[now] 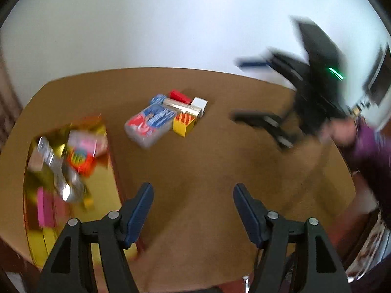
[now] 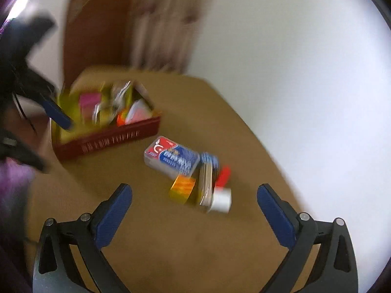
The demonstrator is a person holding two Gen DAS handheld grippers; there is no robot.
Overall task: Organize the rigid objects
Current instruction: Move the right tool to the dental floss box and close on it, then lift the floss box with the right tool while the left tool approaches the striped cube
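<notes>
Evenly and softly lit, with the white wall (image 1: 171,24) close to washed out. Heavy fisheye bending throughout, dark vignette at the corners, tabletop (image 1: 207,158) edge bowed into a curve. Strong motion blur across both views: smeared box (image 1: 73,158) contents, streaked right tongs (image 1: 259,129), printing on the red box side unreadable. Sharp only on the near fingers (image 2: 112,214). Faint, soft shadows beside the small packages (image 2: 190,173).

Black two-finger left gripper (image 1: 193,195) with ribbed blue pads, silver pivot screws, matching right gripper (image 2: 194,195), purple sleeve (image 1: 374,151)
</notes>
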